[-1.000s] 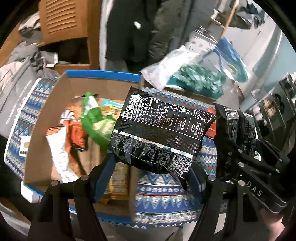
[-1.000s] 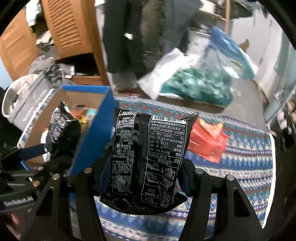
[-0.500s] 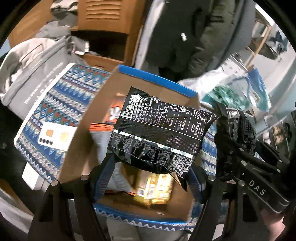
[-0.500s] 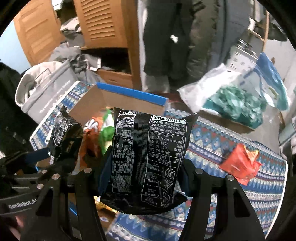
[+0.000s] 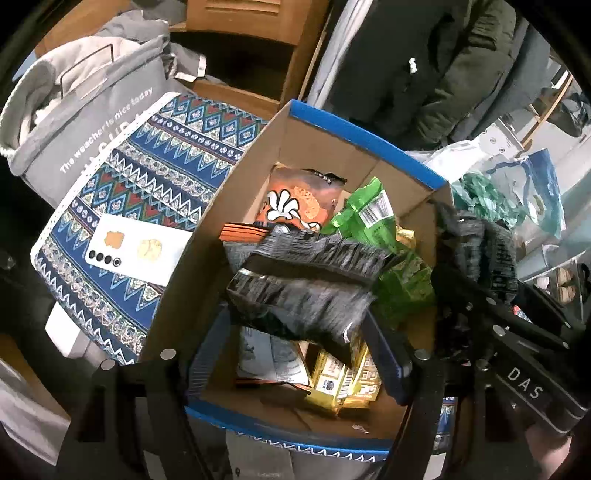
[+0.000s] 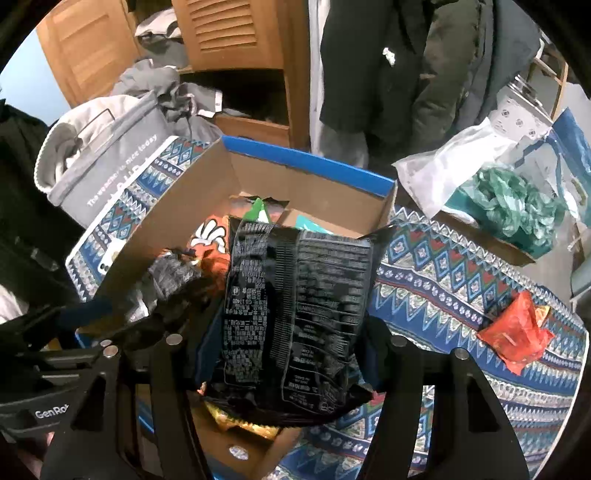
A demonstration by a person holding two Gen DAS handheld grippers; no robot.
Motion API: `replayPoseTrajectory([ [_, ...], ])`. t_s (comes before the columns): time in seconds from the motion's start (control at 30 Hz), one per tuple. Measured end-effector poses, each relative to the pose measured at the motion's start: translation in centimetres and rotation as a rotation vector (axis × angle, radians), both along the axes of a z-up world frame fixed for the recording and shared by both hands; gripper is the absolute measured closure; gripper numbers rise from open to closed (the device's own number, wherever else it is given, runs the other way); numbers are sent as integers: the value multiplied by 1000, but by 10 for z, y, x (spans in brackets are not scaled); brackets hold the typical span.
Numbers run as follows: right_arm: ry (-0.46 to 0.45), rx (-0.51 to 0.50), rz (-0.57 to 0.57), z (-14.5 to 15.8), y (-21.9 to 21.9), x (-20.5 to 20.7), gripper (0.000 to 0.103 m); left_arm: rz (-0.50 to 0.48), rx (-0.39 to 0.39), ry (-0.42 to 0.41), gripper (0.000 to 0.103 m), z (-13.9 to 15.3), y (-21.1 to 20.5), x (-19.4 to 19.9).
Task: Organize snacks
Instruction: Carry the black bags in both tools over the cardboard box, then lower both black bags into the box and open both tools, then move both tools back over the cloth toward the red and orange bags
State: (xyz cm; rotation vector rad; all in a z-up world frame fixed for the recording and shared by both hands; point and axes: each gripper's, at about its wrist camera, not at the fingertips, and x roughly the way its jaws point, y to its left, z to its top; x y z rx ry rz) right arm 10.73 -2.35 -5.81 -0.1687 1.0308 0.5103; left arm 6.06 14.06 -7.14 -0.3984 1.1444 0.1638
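Note:
A cardboard box [image 5: 332, 122] with a blue rim stands on the patterned cloth and holds orange [image 5: 295, 199], green [image 5: 369, 218] and yellow [image 5: 347, 380] snack packs. My left gripper [image 5: 299, 317] hangs over the box, shut on a black snack bag [image 5: 306, 284] that is blurred and tipped forward. My right gripper [image 6: 291, 332] hangs over the box's right wall [image 6: 388, 199]. Its jaws are opening, with a second black snack bag [image 6: 295, 314] upright between the pads. A red-orange pack [image 6: 513, 332] lies on the cloth to the right.
A white phone [image 5: 136, 251] lies on the cloth left of the box. A grey fabric bag [image 5: 85, 110] stands beyond it. Plastic bags [image 6: 509, 206] sit at the back right. Dark coats [image 6: 388, 55] and a wooden cabinet [image 6: 229, 33] stand behind.
Both grippers have carried their black bags leftward from over the cloth to over the box. The left bag has tipped forward and lower in its jaws.

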Motion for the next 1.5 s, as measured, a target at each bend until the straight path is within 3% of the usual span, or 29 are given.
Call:
replayPoseTrajectory([
  [0.07, -9, 2, -9, 1, -2, 1, 33, 4, 3, 7, 22, 0, 1, 0],
  [0.2, -18, 32, -19, 7, -9, 2, 26, 18, 16, -3, 21, 4, 2, -1],
  [0.6, -46, 47, -72, 19, -38, 3, 26, -8, 29, -43, 16, 22, -18, 1],
  [1.37, -52, -40, -261, 16, -190, 17, 26, -199, -19, -32, 16, 23, -140, 32],
  [1.5, -43, -48, -288, 16, -218, 24, 26, -235, 1, -31, 16, 25, -165, 42],
])
